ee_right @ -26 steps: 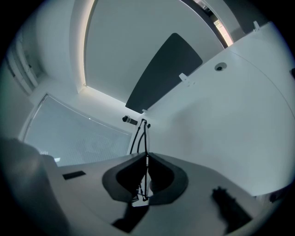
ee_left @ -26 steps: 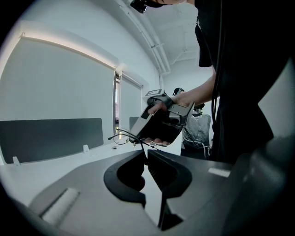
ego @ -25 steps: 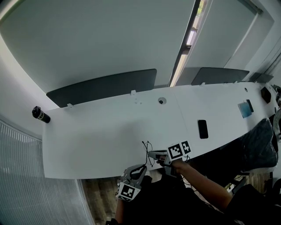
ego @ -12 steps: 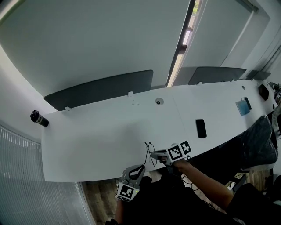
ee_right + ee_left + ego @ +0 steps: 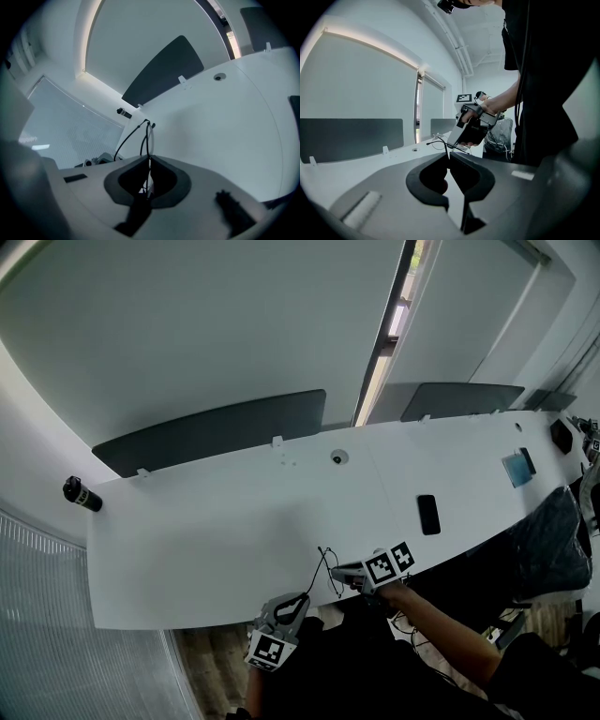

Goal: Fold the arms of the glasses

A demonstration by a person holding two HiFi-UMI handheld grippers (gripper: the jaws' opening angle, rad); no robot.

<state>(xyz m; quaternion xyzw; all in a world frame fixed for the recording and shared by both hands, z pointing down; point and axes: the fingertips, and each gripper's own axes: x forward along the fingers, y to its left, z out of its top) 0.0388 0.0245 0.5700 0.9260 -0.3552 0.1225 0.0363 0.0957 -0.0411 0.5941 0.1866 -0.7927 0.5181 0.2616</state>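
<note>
The right gripper (image 5: 340, 572), jaws clamped on the glasses (image 5: 325, 568), holds them jutting leftward, with the left gripper (image 5: 296, 601), jaws together and empty, just below them.

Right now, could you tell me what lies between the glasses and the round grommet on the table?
Nothing: the head view shows only bare white tabletop between glasses and grommet.

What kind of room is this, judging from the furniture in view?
Most likely an office or meeting room: a long white desk, grey divider panels standing along its far edge, and what looks like a black office chair at its right end.
</note>
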